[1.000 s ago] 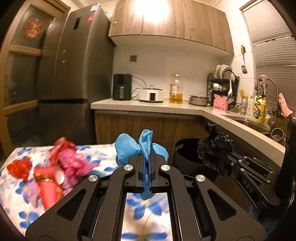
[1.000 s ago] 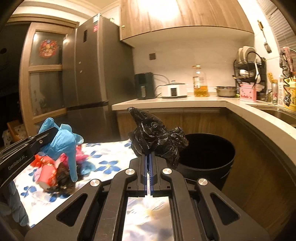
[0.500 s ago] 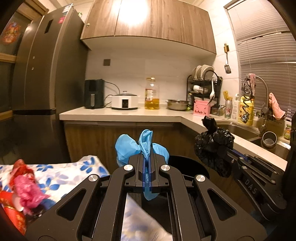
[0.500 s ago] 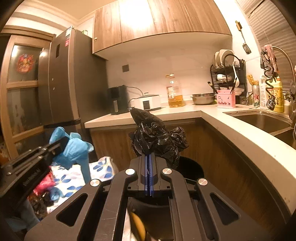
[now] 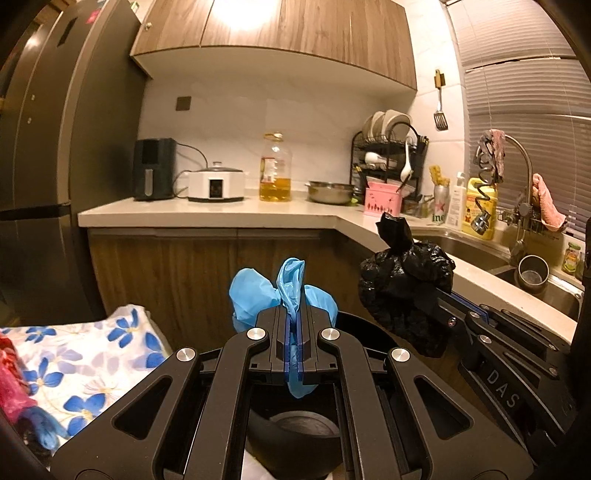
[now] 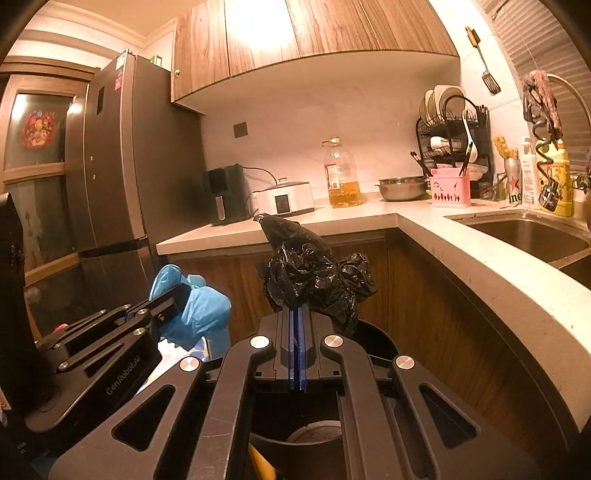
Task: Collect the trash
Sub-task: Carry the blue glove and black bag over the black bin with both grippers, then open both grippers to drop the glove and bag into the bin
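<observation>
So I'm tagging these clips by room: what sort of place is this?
A home kitchen, most likely: a fridge, a countertop sink and a rack of washed dishes.

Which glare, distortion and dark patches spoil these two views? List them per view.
Left wrist: the ceiling light burns out on the upper cabinets, the fisheye bows the countertop, black vignette in the corners. Right wrist: same glare on the cabinets, warm cast, the trash bin lies in deep shadow.
</observation>
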`<state>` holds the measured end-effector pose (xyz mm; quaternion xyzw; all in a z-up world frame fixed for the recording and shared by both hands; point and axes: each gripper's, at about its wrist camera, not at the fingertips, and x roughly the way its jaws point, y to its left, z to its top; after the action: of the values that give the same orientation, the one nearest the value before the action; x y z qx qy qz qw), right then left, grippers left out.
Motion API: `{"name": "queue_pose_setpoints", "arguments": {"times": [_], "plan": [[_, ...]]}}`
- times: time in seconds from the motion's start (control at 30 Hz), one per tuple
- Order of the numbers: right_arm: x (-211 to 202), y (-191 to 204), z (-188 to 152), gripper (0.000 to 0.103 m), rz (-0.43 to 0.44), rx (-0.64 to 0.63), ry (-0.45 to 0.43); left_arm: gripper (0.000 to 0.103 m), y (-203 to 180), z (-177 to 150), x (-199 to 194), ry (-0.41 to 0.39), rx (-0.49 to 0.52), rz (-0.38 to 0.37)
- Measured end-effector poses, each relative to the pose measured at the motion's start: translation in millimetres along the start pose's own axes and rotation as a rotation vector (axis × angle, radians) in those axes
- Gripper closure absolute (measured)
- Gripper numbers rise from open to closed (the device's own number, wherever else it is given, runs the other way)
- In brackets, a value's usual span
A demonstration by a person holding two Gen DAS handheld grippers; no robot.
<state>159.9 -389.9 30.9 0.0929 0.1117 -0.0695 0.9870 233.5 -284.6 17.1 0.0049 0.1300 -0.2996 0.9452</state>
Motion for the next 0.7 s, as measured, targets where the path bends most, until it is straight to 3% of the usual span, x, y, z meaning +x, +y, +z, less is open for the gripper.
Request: {"name": "queue_pose_setpoints", "arguments": {"times": [0.47, 0.5, 0.53, 0.57, 0.6, 0.7], "plan": [[25.0, -6.8, -0.7, 0.098, 0.034, 0.018, 0.007, 0.101, 3.0, -12.8, 40.8, 0.049, -0.012, -0.056], [25.8, -7.8, -1.5, 0.09, 0.036, 0.016, 0.005, 0.101, 4.7, -13.6, 43.0, 0.053, -0.018, -0.061], [27.1, -8.5, -1.9, 0.074, 0.035, 0.018, 0.003, 0.101, 5.1, -14.0, 44.8, 0.057, -0.024, -0.066], [28.1, -10.1, -2.5, 0.067, 0.043, 0.026, 0.001, 0.101, 7.2, -14.5, 46.8, 0.064, -0.033, -0.077], [29.1, -11.4, -2.6, 0.062, 0.048, 0.032, 0.002, 0.1, 8.4, -15.4, 49.2, 0.073, -0.037, -0.083], [30.6, -15.4, -3.6, 0.061, 0.026, 0.04, 0.009, 0.088, 8.3, -17.8, 53.1, 0.086, -0.028, -0.078]]}}
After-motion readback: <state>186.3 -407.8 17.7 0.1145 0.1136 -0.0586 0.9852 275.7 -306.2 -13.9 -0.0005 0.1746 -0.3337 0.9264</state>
